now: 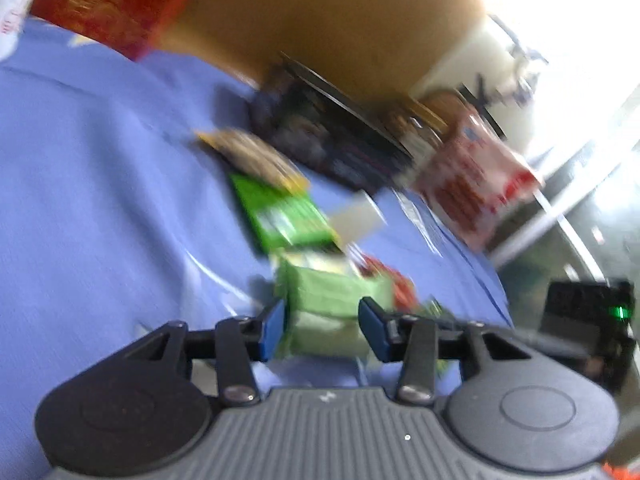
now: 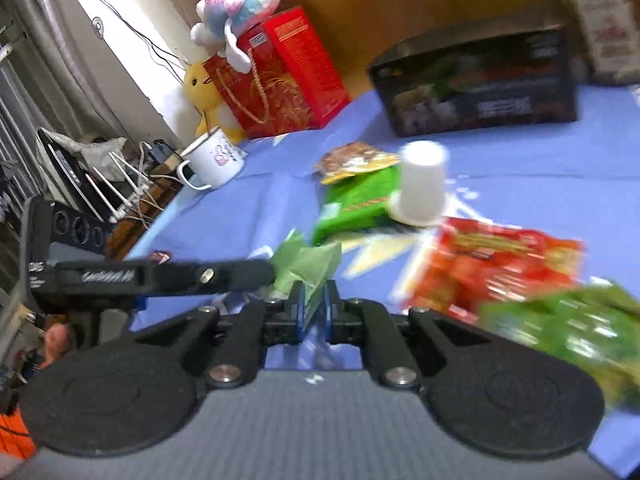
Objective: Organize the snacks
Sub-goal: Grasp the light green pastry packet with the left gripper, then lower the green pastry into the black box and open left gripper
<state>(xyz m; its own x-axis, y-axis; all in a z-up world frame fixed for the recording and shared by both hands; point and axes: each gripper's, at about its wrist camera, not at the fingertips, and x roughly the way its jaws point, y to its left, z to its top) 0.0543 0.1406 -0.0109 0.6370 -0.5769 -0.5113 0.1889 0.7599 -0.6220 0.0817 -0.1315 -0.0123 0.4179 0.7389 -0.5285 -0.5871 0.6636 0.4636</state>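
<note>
Both tongs seem to be on the same pale green snack pack (image 1: 340, 300): the left gripper (image 1: 322, 328) has its blue pads around the body, fairly wide, and the right gripper (image 2: 314, 308) is pinched narrow on a corner. Looks like mid-pickup off the blue cloth (image 2: 540, 152). Next it probably gets carried past the other packets toward the dark box (image 2: 480, 84) at the back, without knocking the white cup (image 2: 422, 180).

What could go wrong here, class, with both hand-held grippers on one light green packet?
1. The left hand-held gripper and right hand-held gripper both clamp the light green packet; pulling apart may tear it.
2. The white cup stands upside down nearby; a swing might topple it.
</note>
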